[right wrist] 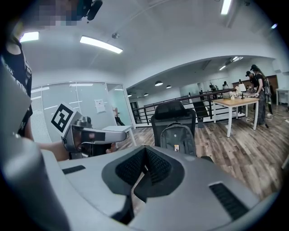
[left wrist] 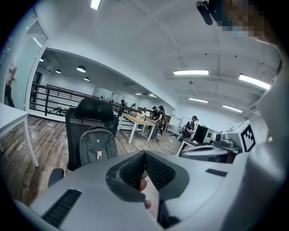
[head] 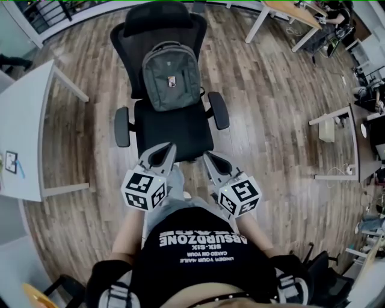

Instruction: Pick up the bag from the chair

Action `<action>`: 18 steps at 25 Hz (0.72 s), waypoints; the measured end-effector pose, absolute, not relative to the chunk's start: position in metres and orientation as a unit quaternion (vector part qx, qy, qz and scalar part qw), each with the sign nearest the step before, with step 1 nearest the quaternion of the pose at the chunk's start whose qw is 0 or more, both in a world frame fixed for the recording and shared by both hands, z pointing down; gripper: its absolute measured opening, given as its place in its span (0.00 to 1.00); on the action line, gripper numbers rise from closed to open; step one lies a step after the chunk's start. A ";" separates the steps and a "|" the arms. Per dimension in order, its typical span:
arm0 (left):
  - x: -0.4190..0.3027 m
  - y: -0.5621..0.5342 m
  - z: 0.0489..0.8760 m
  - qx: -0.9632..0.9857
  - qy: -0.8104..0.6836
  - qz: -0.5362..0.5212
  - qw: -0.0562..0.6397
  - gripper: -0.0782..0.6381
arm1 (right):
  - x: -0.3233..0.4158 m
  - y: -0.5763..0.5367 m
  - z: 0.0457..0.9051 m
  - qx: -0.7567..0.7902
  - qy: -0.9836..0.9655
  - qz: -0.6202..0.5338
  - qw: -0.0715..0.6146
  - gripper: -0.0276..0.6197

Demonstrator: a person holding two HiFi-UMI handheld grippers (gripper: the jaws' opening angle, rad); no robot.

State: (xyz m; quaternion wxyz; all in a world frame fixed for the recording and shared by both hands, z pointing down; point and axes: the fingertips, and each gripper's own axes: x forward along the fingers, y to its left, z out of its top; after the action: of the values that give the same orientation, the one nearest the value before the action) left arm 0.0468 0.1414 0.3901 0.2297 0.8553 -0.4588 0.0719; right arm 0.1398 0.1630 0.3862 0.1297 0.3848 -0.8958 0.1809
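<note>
wood-plank floor (head: 271, 108), white desks (head: 21, 132), black railing (left wrist: 45, 97), strip lights (left wrist: 190, 72) on white ceiling (left wrist: 135, 40).

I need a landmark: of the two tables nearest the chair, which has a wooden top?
The tan-topped table, upper right in the head view beyond the chair; the left table is all white.

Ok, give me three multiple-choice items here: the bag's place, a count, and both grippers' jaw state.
1. Where is the grey fabric backpack? A. hanging from an armrest B. upright on the black mesh office chair's seat, against its backrest C. flat on the seat
2. How many armrests has the chair? A. none B. two C. four
3. Jaws of the left gripper and right gripper? A. both shut, empty B. both wide open C. shut on the backpack
Answers: B, it leans on the backrest; B, one each side; A, pads meet, nothing between.
</note>
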 end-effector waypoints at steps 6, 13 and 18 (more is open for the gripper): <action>0.036 0.082 0.392 0.855 -0.457 0.065 0.235 0.13 | 0.122 0.105 0.385 0.377 -0.899 0.171 0.140 0.07; 0.014 0.029 0.399 0.850 -0.463 0.061 0.245 0.13 | 0.101 0.047 0.383 0.375 -0.901 0.165 0.144 0.07; -0.002 -0.011 0.407 0.845 -0.469 0.061 0.248 0.13 | 0.091 0.008 0.390 0.382 -0.897 0.166 0.147 0.07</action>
State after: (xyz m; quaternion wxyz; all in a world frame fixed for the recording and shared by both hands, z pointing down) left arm -0.0022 -0.0105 0.4070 0.2477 0.8453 -0.4694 0.0615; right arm 0.0908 0.0078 0.3898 0.1473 0.3823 -0.8970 0.1659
